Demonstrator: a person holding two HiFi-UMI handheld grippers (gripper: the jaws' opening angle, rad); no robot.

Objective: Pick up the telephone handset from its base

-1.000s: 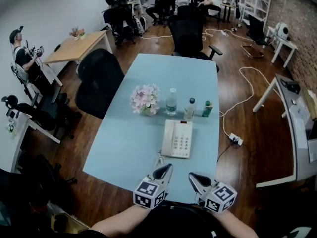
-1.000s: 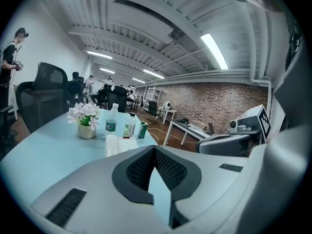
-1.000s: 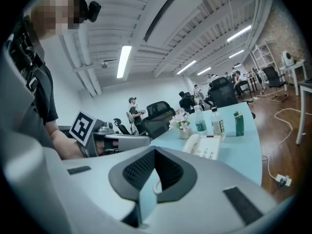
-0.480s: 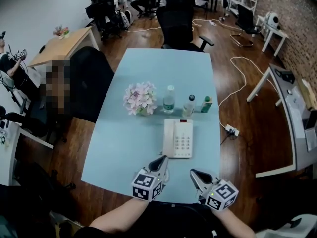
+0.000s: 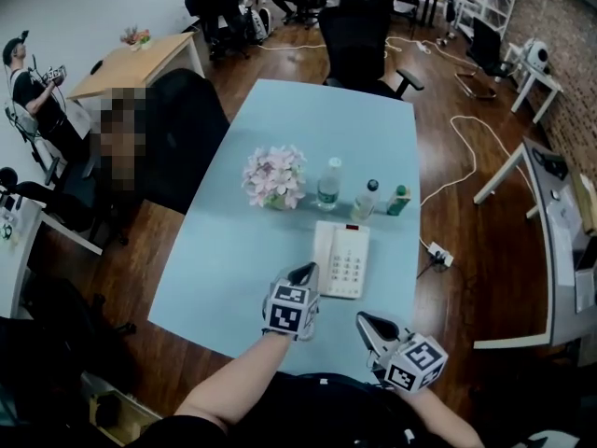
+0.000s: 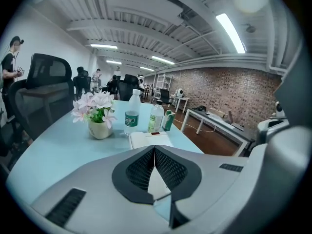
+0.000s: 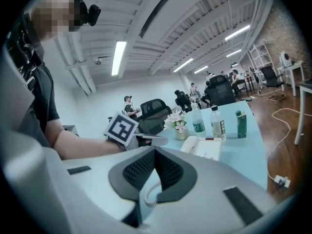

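Pale blue surface (image 5: 233,259), office setting, dark chairs around it. Back row, left to right: pot of pink flowers (image 5: 273,175); water bottle (image 5: 328,185); second clear bottle (image 5: 367,199); green carton (image 5: 399,200). Just in front of the bottles: white telephone base (image 5: 353,264), keypad facing up, with the handset (image 5: 323,255) lying in its cradle along the base's left side, not yet lifted; coiled cord (image 7: 148,194) trails off the near end. Left tongs (image 5: 304,273): pressed together, nothing between them, tip just beside the near-left corner of the telephone and pointing along the handset. Right tongs (image 5: 366,323): likewise pressed together and empty, held back at the near edge of the surface, apart from the telephone. Handling note, as a judgement: the left tongs are nearest and look set to take the handset, so they need to spread before going further, then straddle the narrow middle of the handset across its width, not an earpiece end. Close firmly, lift straight up out of the cradle, and allow slack for the cord so that the base does not drag.
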